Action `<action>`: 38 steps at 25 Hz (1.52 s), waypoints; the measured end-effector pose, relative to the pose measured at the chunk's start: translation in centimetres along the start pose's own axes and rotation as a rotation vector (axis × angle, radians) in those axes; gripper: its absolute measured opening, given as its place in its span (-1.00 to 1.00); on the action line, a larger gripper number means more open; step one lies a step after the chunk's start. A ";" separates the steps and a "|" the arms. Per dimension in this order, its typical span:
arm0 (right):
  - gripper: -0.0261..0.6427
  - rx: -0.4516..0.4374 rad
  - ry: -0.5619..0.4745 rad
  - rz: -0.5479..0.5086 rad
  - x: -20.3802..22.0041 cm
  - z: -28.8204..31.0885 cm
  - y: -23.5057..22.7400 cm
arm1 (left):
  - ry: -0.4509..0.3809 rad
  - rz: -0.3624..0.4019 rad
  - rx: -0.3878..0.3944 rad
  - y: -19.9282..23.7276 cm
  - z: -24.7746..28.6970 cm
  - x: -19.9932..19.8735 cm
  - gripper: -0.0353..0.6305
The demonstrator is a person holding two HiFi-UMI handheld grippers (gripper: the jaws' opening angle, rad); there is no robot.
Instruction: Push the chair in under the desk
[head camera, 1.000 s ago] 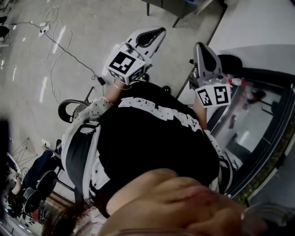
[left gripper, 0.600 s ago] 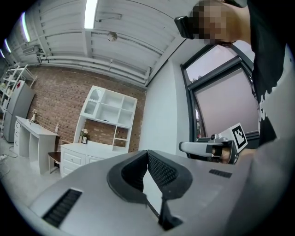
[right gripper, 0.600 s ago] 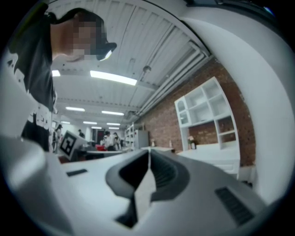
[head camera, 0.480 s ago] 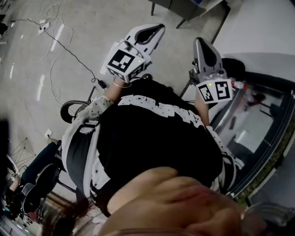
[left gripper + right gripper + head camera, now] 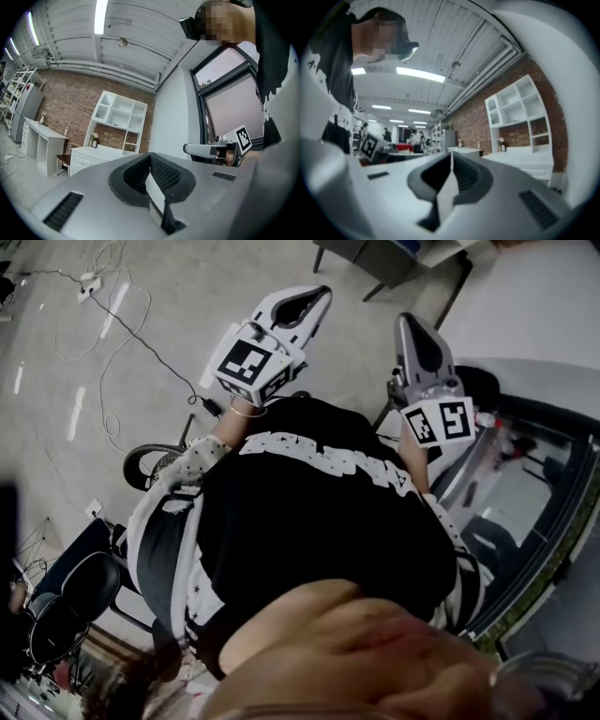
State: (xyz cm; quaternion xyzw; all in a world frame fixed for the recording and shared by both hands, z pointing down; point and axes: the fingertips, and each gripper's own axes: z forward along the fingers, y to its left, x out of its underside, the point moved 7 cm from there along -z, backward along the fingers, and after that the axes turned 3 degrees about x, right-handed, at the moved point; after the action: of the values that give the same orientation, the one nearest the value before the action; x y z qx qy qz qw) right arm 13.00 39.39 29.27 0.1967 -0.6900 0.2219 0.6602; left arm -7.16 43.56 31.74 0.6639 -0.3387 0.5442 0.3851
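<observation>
The left gripper [image 5: 319, 298] and right gripper [image 5: 410, 326] point level ahead of the person's black shirt [image 5: 319, 521]. Both sets of fingers [image 5: 164, 173] [image 5: 464, 176] are pressed together and hold nothing. A mesh chair [image 5: 161, 463] stands at centre left beside the person's elbow, well apart from the worktop [image 5: 366, 254] at the top edge.
</observation>
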 end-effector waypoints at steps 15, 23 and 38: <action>-0.82 0.033 -0.037 0.040 0.0 1.7 -6.2 | 0.031 -0.009 -0.004 1.6 4.6 0.1 -0.78; -0.82 0.070 -0.016 0.068 1.0 2.7 -10.2 | 0.064 0.029 0.019 3.0 8.8 0.4 -0.78; -0.82 0.025 -0.014 0.109 1.3 6.3 -16.7 | 0.111 0.040 -0.023 5.3 15.1 0.9 -0.78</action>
State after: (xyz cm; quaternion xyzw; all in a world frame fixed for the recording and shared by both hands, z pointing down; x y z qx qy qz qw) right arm 17.18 22.06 31.20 0.1686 -0.7014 0.2648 0.6399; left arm -4.62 27.78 31.73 0.6213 -0.3363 0.5839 0.4001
